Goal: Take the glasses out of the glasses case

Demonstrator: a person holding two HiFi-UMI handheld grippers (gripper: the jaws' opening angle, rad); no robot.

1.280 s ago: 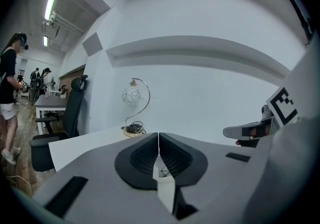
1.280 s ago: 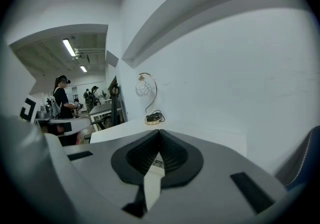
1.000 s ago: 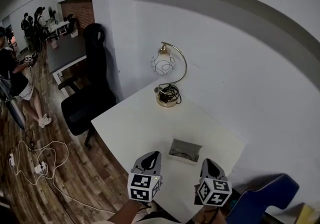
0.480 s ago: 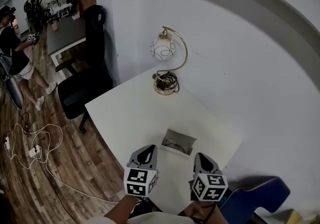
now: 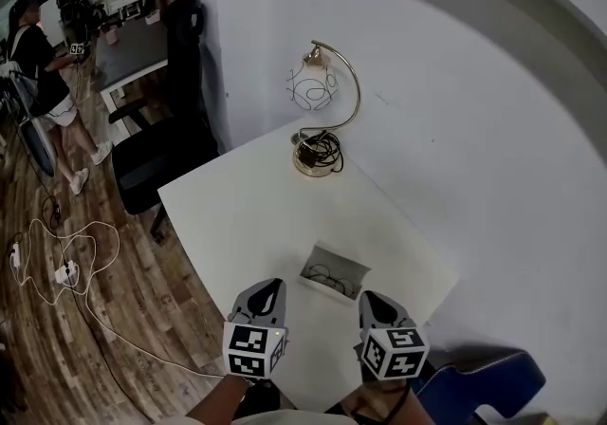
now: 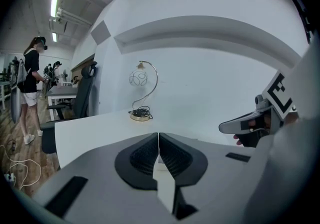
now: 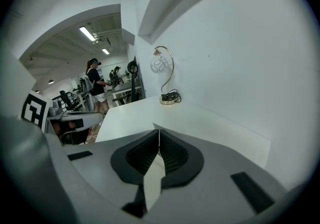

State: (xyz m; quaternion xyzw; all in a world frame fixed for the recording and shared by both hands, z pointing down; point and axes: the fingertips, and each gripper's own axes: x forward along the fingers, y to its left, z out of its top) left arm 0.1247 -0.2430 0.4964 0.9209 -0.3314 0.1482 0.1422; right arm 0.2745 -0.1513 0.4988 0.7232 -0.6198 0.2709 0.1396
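My left gripper (image 5: 269,287) and right gripper (image 5: 369,301) hover over the near edge of the white table (image 5: 248,214). Both have their jaws pressed together on nothing. They flank the open glasses case (image 5: 345,258), probably ready to approach from each side. The glasses (image 5: 328,275) lie inside. A gold lamp (image 5: 323,93) and a black chair (image 5: 157,167) stand well away, and nothing blocks the case.

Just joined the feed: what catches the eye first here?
An open glasses case lies on the white table with the glasses inside. It sits just ahead of the left tongs and right tongs, both shut and empty. At the table's far corner, by the wall, stands a gold arched lamp with a globe shade.
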